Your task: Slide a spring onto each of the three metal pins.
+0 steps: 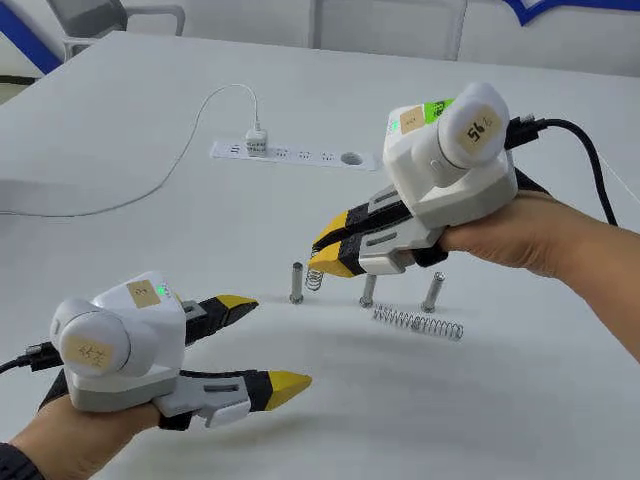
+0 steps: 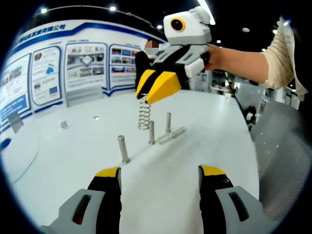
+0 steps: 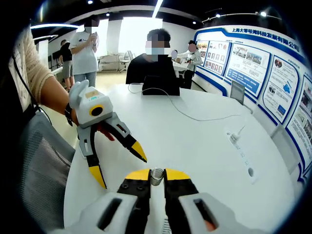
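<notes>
Three upright metal pins stand in a row on the white table. My right gripper is shut on the top of a short spring, which hangs just right of the leftmost pin and sits on none of them. The right gripper view has that spring pinched between the yellow tips. A longer spring lies flat in front of the pins. My left gripper is open and holds nothing, low at the front left. In the left gripper view the pins stand ahead, with the hanging spring above them.
A white power strip with a plugged charger and its cable lies behind the pins. A person sits at the table's far end and others stand behind. Grey chairs stand beyond the far edge.
</notes>
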A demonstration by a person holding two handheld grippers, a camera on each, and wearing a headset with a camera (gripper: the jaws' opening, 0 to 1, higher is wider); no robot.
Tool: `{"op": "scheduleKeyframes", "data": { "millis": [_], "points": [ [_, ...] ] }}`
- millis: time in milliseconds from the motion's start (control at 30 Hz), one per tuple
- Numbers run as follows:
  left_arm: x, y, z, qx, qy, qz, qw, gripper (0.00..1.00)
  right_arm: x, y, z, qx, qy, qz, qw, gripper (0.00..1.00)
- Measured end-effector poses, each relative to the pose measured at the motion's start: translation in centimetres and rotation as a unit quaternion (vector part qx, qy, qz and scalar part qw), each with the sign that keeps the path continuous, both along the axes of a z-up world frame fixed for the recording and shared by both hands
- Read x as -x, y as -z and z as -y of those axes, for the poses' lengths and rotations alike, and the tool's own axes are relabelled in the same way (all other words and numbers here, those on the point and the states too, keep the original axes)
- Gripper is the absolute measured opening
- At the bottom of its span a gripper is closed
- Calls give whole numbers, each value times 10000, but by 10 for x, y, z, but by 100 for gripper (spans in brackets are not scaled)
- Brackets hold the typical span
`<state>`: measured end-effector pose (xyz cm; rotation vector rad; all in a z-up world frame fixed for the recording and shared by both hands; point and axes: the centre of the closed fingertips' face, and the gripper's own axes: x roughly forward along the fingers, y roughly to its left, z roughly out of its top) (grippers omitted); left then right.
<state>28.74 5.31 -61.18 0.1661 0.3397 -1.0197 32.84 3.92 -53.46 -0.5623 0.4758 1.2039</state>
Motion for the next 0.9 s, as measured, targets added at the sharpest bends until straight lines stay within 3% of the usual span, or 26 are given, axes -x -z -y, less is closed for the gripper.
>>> {"op": "scheduleKeyframes", "data": {
  "millis": [433, 900],
  "points": [
    [-2, 0, -4, 4, -81, -4, 10000, 68, -22, -3, -7, -4, 66, 79, 9999, 11],
    [-5, -2, -8, 43, -173, 12, 9998, 69, -33, 9, -11, 82, 122, -38, 9999, 11]
  ]
}}
